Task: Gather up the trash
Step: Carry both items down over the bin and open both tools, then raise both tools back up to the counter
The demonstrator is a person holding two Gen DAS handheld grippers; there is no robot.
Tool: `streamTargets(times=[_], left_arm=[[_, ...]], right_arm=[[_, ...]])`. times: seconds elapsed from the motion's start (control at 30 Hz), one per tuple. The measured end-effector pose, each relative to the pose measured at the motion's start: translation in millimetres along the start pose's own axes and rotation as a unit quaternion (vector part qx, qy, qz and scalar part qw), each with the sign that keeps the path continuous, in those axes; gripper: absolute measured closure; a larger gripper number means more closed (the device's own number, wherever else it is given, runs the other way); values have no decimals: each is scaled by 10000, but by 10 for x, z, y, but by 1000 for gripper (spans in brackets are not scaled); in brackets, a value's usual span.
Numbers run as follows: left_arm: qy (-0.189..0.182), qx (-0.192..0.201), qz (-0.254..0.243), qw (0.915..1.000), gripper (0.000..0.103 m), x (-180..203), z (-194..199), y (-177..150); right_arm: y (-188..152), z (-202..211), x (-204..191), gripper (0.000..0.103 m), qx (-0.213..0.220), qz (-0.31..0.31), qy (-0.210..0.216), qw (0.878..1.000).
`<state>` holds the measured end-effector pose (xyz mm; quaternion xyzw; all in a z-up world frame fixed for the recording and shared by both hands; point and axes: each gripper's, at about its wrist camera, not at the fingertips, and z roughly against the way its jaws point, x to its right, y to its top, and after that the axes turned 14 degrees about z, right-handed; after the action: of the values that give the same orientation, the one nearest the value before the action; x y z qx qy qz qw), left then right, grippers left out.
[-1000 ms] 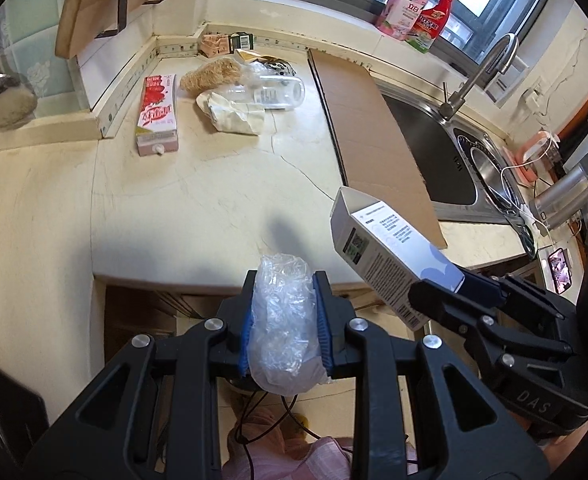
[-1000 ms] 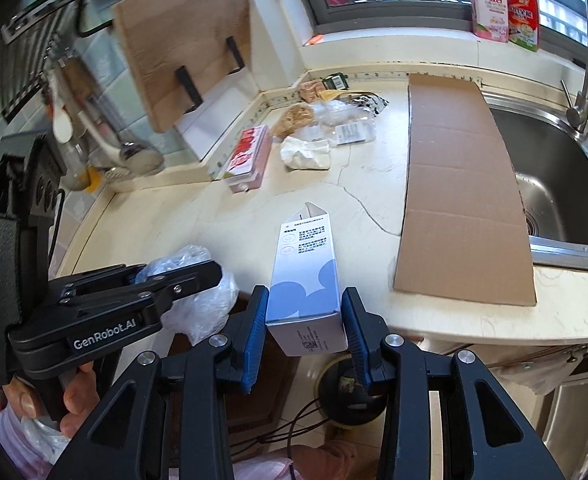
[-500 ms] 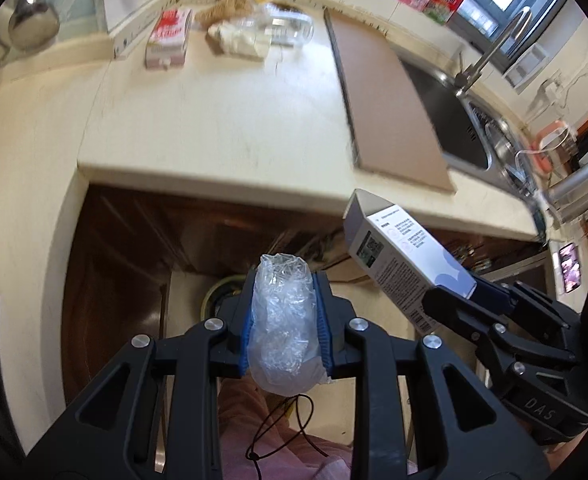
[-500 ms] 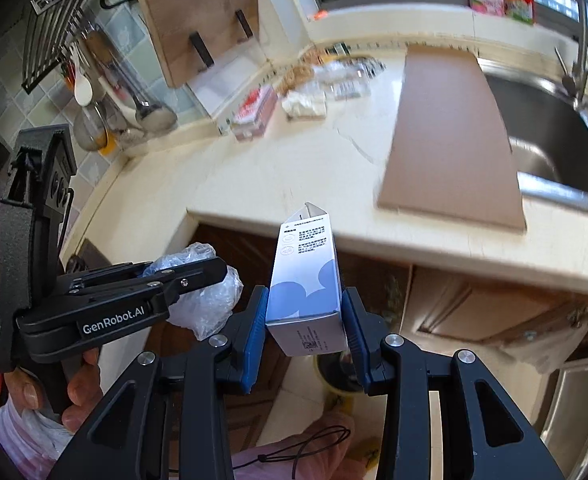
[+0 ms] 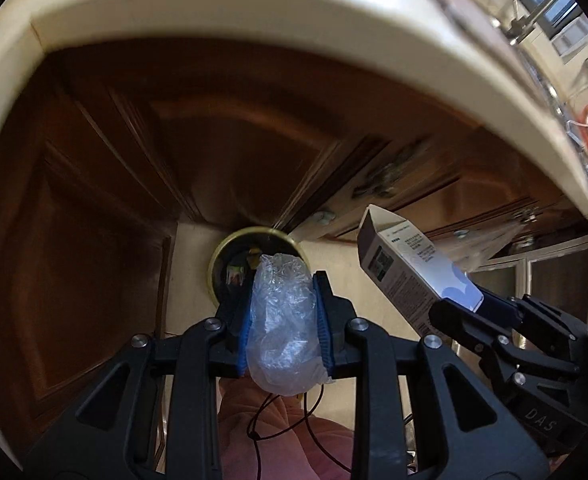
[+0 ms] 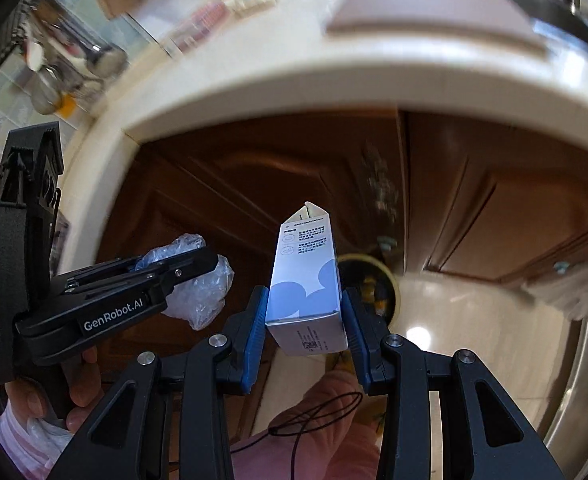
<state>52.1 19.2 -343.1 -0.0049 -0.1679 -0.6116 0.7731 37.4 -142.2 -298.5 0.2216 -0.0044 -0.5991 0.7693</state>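
Observation:
My left gripper (image 5: 282, 320) is shut on a crumpled clear plastic bag (image 5: 284, 320), which bulges out between its blue pads. My right gripper (image 6: 303, 320) is shut on a white and blue carton (image 6: 305, 280) with its folded top pointing away. Each gripper shows in the other's view: the right gripper (image 5: 459, 304) with the carton (image 5: 409, 264) at the right of the left wrist view, the left gripper (image 6: 214, 260) with the bag (image 6: 202, 296) at the left of the right wrist view. Both point down at a round gold-rimmed trash bin (image 5: 218, 252) on the floor, partly hidden behind the bag; the bin (image 6: 377, 276) also sits behind the carton.
Dark brown cabinet doors (image 5: 222, 140) stand under the cream counter edge (image 5: 254, 12). Pale floor tiles (image 6: 453, 320) lie to the right of the bin. A hand (image 6: 78, 384) holds the left gripper's handle. Pink clothing and a black cord (image 5: 286, 432) hang below the grippers.
Both grippers have sunk from above the counter to below its edge, still holding the bag and the carton. The counter top has left view; the cabinet fronts and the bin now fill it.

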Motion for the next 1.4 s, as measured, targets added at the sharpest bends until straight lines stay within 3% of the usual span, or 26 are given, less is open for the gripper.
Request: streamTargets(times=[0.3, 0.4, 0.5, 0.57, 0.7, 1.03, 1.4], left_arm=[[160, -320, 24, 9994, 76, -246, -1108, -78], [156, -510, 26, 9986, 66, -341, -1399, -88], [86, -873, 79, 9961, 39, -430, -1695, -67], [127, -1018, 112, 9947, 36, -495, -1850, -59], [166, -1129, 209, 9933, 36, -585, -2010, -44], [285, -915, 62, 9954, 36, -503, -1781, -122], [232, -646, -239, 9974, 36, -254, -749, -123]], right_arm=[[-261, -1367, 387, 66, -594, -164, 72, 9981], [-292, -1778, 450, 65, -742, -174, 125, 9970], [-294, -2092, 489, 64, -895, -146, 114, 9958], [-285, -2289, 501, 62, -976, -166, 101, 9950], [-314, -2461, 539, 47, -996, -295, 99, 9945], [-389, -2254, 489, 45, -994, -290, 14, 9946], [-271, -1543, 247, 45, -938, -242, -62, 9953]])
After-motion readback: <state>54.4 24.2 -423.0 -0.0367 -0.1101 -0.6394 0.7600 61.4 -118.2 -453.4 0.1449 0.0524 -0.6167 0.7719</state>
